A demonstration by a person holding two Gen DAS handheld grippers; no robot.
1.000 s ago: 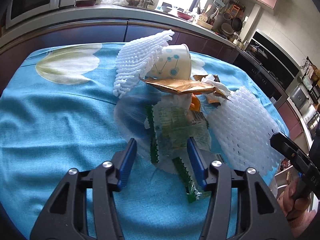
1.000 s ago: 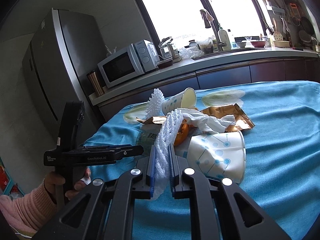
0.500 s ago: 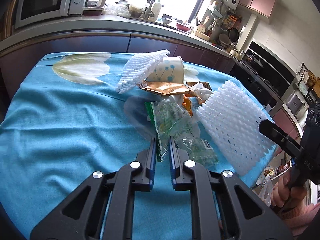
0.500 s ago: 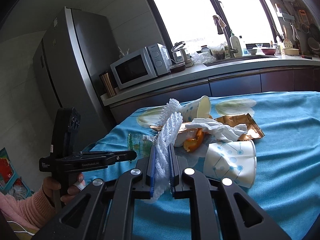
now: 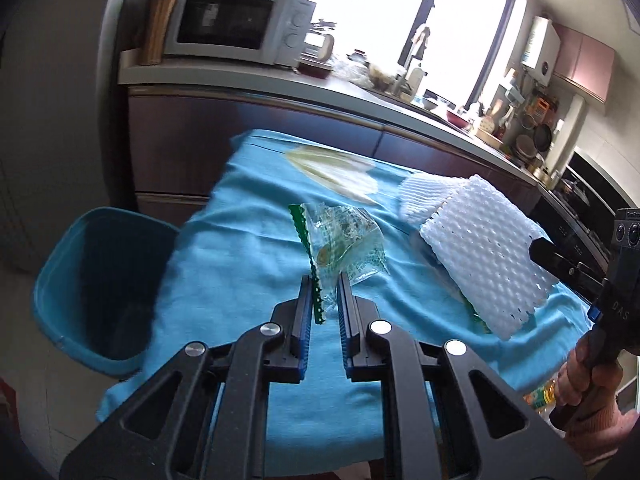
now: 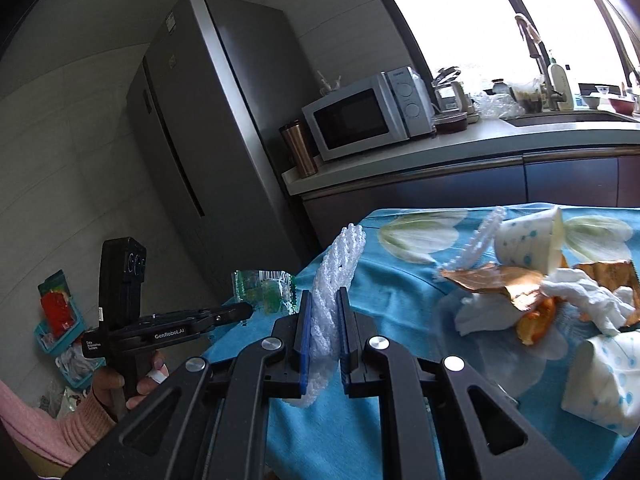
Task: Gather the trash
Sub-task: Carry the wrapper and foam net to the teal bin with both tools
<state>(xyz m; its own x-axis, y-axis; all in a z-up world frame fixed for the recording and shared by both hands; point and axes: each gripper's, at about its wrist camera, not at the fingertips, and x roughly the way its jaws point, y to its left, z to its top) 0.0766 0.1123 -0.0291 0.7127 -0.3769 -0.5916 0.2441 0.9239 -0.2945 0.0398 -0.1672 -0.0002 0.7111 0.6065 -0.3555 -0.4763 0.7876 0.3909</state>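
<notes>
Trash here is mostly featherweight stuff. Left tool (image 5: 325, 298) is pinched shut on a clear plastic wrapper (image 5: 344, 242) by its green serrated edge, lifted over the blue-clothed counter (image 5: 224, 280), with the blue bin (image 5: 96, 280) on the floor to the left. That film is crinkly and slippery, so I'd guess the sealed edge is the best bite. Right tool (image 6: 323, 322) is clamped on a white foam net (image 6: 338, 276), soft and springy (it squashes flat between the jaws, so no crushing worries). Further right on the cloth sit two paper cups (image 6: 528, 242), a gold foil wrapper (image 6: 488, 280) and crumpled tissue (image 6: 584, 298). Cups look flimsy; probably grab a rim.
</notes>
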